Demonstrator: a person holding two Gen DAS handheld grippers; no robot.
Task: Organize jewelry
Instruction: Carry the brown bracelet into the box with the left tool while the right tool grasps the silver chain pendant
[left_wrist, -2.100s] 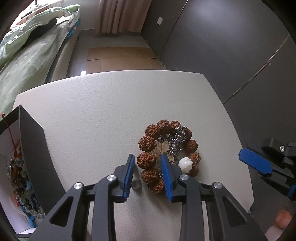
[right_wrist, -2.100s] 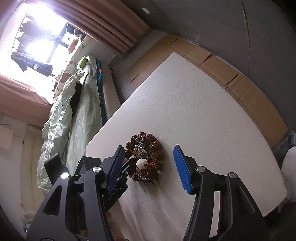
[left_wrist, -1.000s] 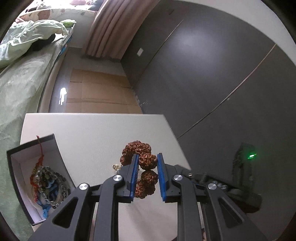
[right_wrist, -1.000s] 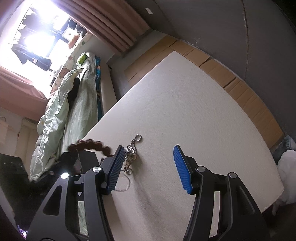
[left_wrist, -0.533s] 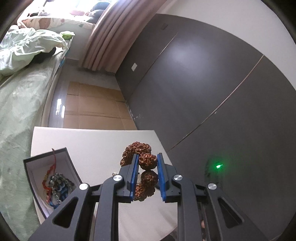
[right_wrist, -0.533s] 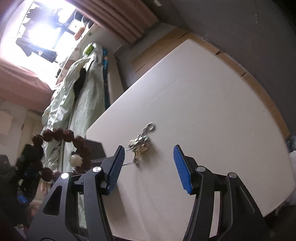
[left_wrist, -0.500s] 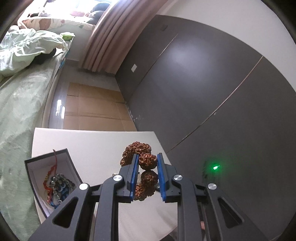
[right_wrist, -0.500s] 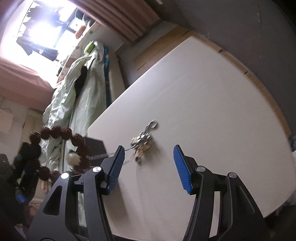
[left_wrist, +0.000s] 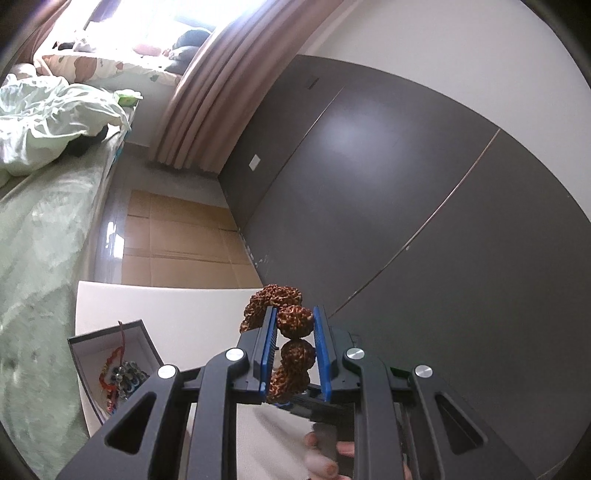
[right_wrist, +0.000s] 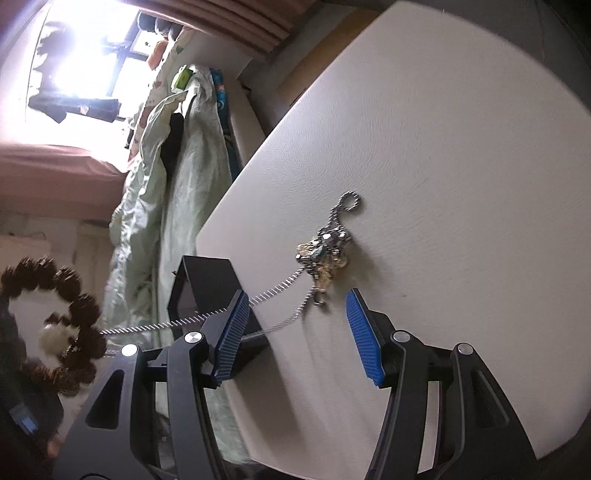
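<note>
My left claw (left_wrist: 294, 334) grips the bracelet (left_wrist: 291, 334) above the white table (right_wrist: 461, 155). My right claw (right_wrist: 295, 325) gapes empty near the chain (right_wrist: 325, 254). The box (left_wrist: 92, 347) sits bedside (left_wrist: 44, 229).

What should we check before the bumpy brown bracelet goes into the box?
1. Left tongs shut on the bracelet: ok.
2. Bracelet lifted clear of the table: ok.
3. Silver chain free of the bracelet: not ok, it stretches from the charm pile to the lifted beads, looks snagged.
4. Right tongs open, over the chain: ok.
5. Box open: ok.
6. Room inside the box: cannot tell, other jewelry lies there.
</note>
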